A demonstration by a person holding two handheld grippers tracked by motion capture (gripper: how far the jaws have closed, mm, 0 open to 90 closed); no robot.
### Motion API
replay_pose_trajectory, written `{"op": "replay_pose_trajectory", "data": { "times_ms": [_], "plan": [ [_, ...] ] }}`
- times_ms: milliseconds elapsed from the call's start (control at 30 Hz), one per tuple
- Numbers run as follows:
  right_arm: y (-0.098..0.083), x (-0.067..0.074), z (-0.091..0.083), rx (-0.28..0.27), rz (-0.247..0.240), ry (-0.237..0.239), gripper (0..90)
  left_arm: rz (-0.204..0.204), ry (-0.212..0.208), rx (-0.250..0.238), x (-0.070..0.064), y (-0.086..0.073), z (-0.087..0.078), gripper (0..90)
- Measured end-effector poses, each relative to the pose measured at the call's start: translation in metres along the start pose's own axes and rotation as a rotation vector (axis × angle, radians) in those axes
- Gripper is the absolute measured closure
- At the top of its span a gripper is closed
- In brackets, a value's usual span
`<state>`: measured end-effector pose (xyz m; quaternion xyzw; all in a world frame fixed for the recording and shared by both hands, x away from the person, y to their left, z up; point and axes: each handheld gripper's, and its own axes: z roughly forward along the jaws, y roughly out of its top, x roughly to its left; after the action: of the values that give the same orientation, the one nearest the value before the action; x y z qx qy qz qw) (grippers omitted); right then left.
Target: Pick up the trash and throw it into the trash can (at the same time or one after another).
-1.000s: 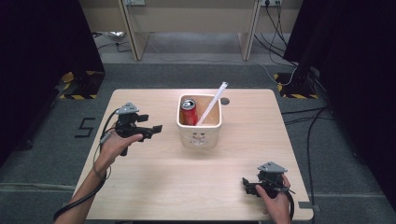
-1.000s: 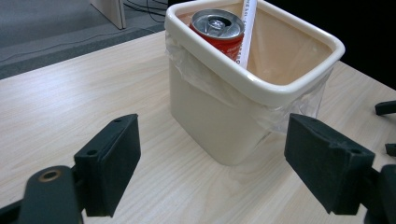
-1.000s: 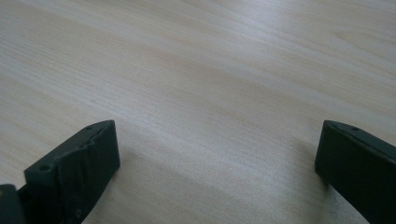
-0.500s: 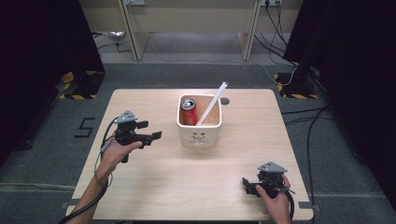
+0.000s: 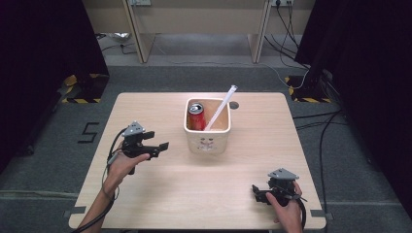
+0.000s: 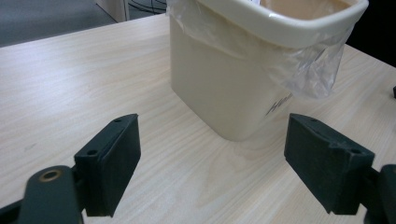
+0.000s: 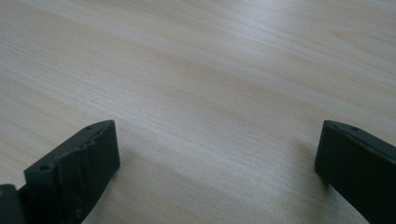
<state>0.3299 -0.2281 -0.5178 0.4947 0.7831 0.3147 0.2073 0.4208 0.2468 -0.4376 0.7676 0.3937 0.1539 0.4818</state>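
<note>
A cream bin [image 5: 208, 138] with a clear plastic liner stands at the middle of the wooden table [image 5: 160, 194]. Inside it a red can [image 5: 196, 115] stands upright, and a long white stick [image 5: 221, 107] leans out over the far right rim. My left gripper [image 5: 163, 148] is held open to the left of the bin, jaws pointing at it. In the left gripper view the bin [image 6: 229, 79] sits just beyond the left gripper [image 6: 212, 158], with nothing between the jaws. My right gripper [image 5: 256, 192] rests open near the front right corner, and the right gripper [image 7: 217, 163] looks over bare wood.
A small round hole [image 5: 234, 105] sits in the table behind the bin. The floor around has cables [image 5: 311, 121], a marked "5" [image 5: 89, 132] at left, and yellow-black striped blocks [image 5: 77, 88] beside the dark side curtains.
My left gripper has drawn a little toward the near edge of the table, still open and facing the bin. The right gripper has stayed in place.
</note>
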Motion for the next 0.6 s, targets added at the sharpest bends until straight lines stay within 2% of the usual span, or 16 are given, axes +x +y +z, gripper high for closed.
{"op": "replay_pose_trajectory", "data": {
  "times_ms": [367, 600],
  "plan": [
    [0.000, 0.000, 0.000, 0.000, 0.000, 0.001, 0.2, -0.017, 0.003, 0.017, -0.001, -0.024, 0.006, 18.0],
    [0.000, 0.000, 0.000, 0.000, -0.001, 0.000, 0.2, 0.001, 0.014, 0.047, -0.003, -0.035, 0.012, 18.5]
  ]
}}
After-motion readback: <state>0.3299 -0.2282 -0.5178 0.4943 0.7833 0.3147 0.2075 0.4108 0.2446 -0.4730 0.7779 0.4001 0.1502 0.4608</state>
